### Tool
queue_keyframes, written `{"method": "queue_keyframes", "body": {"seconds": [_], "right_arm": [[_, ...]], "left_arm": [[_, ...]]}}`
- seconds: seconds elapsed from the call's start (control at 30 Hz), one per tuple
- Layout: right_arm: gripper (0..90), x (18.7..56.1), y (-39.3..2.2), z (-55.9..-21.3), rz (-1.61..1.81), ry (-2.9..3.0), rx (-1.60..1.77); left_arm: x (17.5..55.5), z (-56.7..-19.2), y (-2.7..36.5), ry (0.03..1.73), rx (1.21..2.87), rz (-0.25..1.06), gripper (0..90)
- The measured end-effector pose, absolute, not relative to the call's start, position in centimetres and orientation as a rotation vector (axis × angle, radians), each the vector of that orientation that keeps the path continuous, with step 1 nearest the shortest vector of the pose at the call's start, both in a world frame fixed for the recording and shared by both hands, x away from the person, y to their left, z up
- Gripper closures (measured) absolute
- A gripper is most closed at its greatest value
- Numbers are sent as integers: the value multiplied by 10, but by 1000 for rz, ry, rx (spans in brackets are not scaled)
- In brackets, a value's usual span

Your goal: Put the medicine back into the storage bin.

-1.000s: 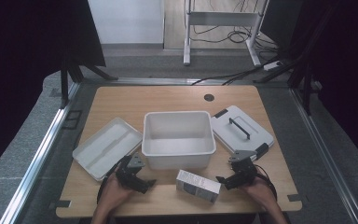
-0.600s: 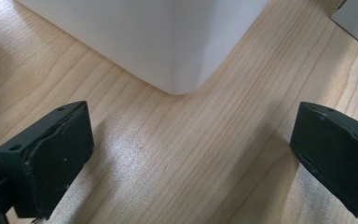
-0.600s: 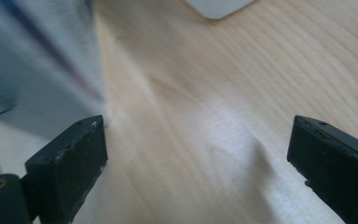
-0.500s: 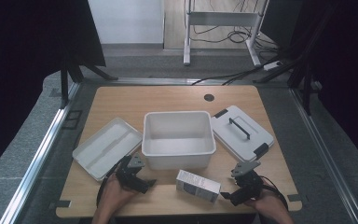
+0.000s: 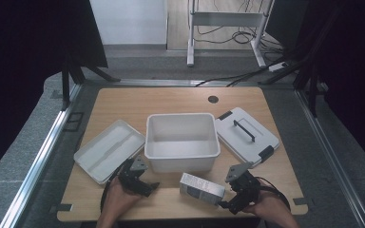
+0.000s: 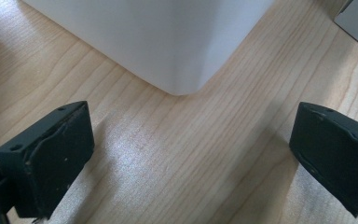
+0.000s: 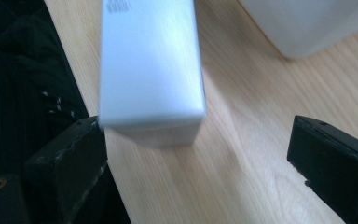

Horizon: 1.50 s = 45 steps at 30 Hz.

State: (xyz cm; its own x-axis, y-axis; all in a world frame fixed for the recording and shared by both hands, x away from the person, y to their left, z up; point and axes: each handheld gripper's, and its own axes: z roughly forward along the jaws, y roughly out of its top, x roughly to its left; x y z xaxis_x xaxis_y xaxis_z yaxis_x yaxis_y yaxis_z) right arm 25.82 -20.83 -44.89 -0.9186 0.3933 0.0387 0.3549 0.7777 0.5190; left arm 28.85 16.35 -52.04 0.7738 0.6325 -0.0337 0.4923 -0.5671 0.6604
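Reaching for the small carton (image 5: pixel 201 188) appears to be the step in hand, judged from the high view: the carton lies flat on the wooden table (image 5: pixel 171 102) near the front edge, just in front of the open white bin (image 5: pixel 181 141), and the right gripper (image 5: pixel 227 202) sits at the carton's right end with its jaws spread. The left gripper (image 5: pixel 148 187) rests apart to the carton's left, near the bin's front left corner, beside the shallow white tray (image 5: pixel 108 149); the bin's lid (image 5: pixel 247 135) lies to the right of the bin. From the left gripper view, the jaws stand wide apart over bare table (image 6: pixel 177 158), holding nothing, with a rounded corner of the bin (image 6: pixel 168 42) ahead of them. From the right gripper view, the jaws are likewise released; the carton (image 7: pixel 150 65) lies between them but off centre, its near end close against the left-hand jaw and a clear gap to the other; whether it touches cannot be told. The grasp is judged not yet made. The next move calls for centring the carton between the jaws, advancing slightly, and closing squarely on its long sides before any lift toward the bin.
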Motion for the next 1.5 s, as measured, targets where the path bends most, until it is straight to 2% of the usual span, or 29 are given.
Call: {"method": "queue_keyframes", "body": {"seconds": [0.43, 0.57, 0.67, 0.73, 0.8, 1.03, 1.5], "right_arm": [[179, 272, -147, -446, 657, 2994, 471], [281, 275, -133, -451, 572, 3024, 429], [394, 276, -126, -453, 515, 3044, 422], [512, 276, -125, -452, 487, 3059, 407], [541, 276, -124, -451, 474, 3054, 405], [548, 277, -126, -440, 479, 3074, 391], [552, 283, -121, -391, 508, 3105, 346]], "left_arm": [[289, -520, 163, 834, 2290, 270, 0], [289, -520, 163, 834, 2290, 270, 0], [289, -520, 163, 834, 2290, 270, 0], [289, -520, 164, 834, 2290, 270, 0], [289, -520, 164, 834, 2290, 270, 0], [289, -520, 163, 834, 2290, 270, 0], [289, -520, 163, 835, 2290, 269, 0]]}}
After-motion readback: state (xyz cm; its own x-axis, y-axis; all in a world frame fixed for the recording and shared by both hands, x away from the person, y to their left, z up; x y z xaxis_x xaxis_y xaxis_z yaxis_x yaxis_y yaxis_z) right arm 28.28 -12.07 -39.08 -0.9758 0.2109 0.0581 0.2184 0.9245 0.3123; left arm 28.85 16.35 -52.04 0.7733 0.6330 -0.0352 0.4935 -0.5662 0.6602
